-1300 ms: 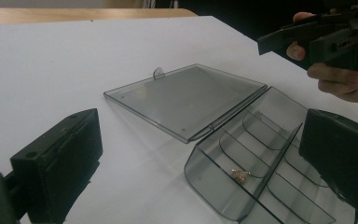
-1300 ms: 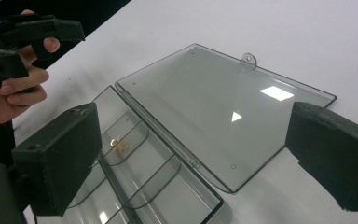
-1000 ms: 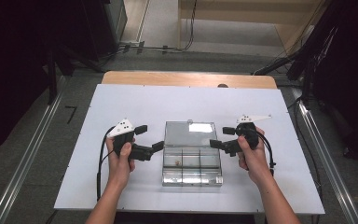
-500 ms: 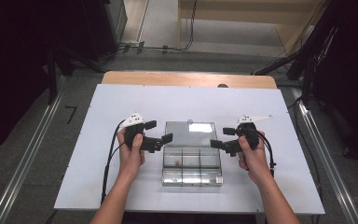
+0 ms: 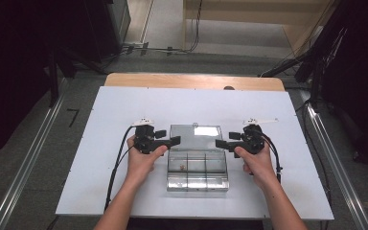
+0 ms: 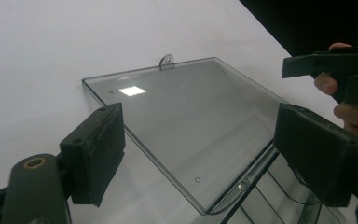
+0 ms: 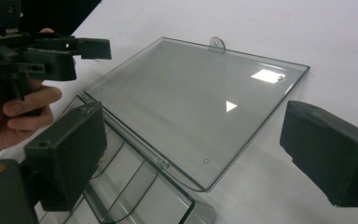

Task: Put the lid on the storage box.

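- The clear plastic box (image 5: 197,168) sits on the white table (image 5: 100,120) between the two hands, its lid (image 5: 195,132) folded back flat on the far side.
- The left gripper (image 5: 172,138) hovers at the box's left edge — its jaws have just been closing, yet they stand apart, the lid's corner between them unpressed.
- The right gripper (image 5: 219,139) waits at the right edge, jaws also just closing but apart — gripping nothing.

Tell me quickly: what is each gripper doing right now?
Left gripper: open, jaws just closing, holding nothing, beside the clear box.
Right gripper: open, holding nothing.
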The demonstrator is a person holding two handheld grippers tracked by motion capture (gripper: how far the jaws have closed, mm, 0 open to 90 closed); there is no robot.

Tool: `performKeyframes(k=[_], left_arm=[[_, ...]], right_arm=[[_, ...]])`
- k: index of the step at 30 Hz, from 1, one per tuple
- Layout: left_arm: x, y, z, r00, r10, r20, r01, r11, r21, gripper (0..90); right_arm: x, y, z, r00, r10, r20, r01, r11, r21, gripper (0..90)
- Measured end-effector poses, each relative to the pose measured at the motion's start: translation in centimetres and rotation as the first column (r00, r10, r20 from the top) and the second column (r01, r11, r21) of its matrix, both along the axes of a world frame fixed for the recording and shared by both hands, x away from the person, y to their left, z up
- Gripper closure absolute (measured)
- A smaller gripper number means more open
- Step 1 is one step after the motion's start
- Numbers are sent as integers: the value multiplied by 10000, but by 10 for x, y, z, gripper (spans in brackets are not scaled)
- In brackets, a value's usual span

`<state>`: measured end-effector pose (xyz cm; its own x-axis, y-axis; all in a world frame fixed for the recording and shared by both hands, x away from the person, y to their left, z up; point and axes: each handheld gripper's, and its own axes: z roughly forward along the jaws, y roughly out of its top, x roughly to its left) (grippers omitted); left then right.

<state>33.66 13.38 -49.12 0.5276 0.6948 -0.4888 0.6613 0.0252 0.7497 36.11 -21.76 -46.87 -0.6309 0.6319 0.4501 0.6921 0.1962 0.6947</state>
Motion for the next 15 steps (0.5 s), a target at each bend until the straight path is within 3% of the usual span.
performKeyframes(k=[8, 15], left_arm=[[4, -3, -13, 9958, 329, -857, -323, 9994, 93, 203], [5, -5, -17, 9938, 297, -1073, -293, 9996, 54, 230]], right_arm=[[5, 3, -8, 9958, -746, -536, 740, 9972, -136, 192], [9, 5, -18, 9906, -945, -990, 918, 9953, -321, 294]])
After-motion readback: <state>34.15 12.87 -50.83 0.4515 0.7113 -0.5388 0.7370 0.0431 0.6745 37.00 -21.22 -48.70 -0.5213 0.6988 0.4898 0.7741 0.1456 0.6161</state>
